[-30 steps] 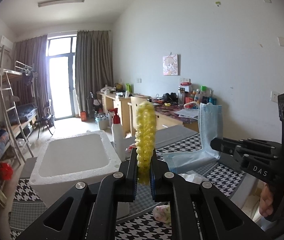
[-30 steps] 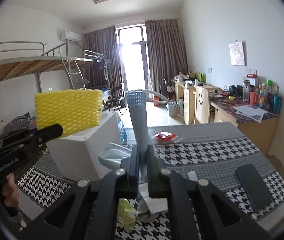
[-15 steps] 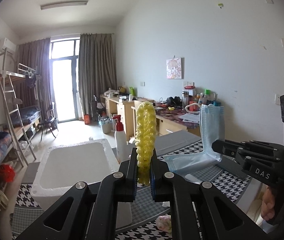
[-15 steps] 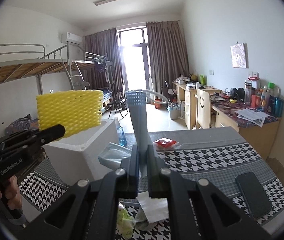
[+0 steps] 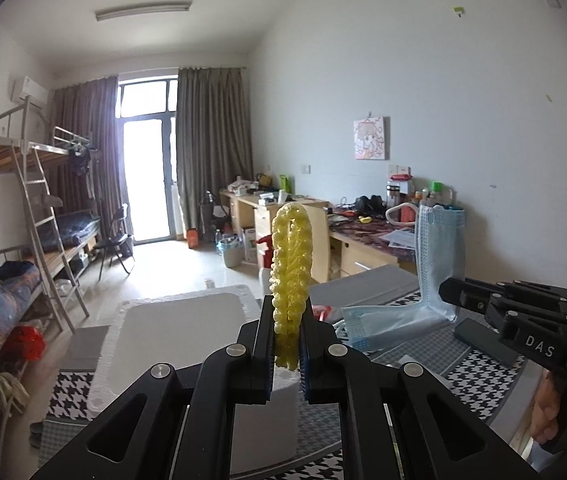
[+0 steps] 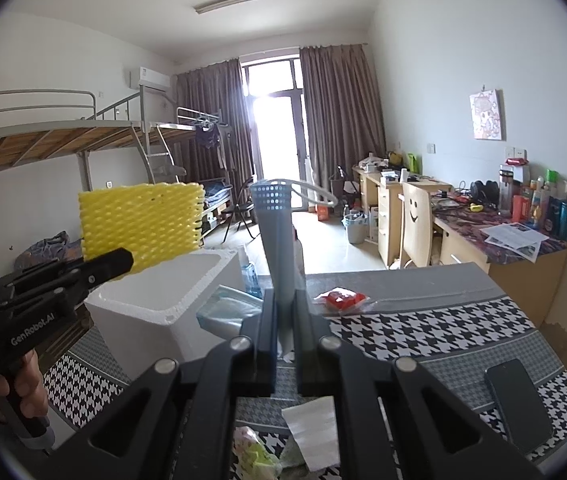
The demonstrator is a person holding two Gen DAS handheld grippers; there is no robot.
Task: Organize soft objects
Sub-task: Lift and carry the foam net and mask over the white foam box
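now 2 claws up; left claw (image 5: pixel 286 346) w/ 1 foam net (image 5: pixel 291 264); right claw (image 6: pixel 283 334) w/ 1 mask (image 6: pixel 277 240)

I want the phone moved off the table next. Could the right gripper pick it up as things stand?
Probably not yet. The right gripper has its jaws shut on the blue face mask, so it has no free grip. The phone itself lies uncovered on the checked tablecloth, nothing on it.

Yellow foam net sleeve (image 5: pixel 290 268): folded, upright, held aloft above white foam box (image 5: pixel 179 344). Blue face mask (image 5: pixel 437 264): upright, bent, lower part trailing, also aloft.
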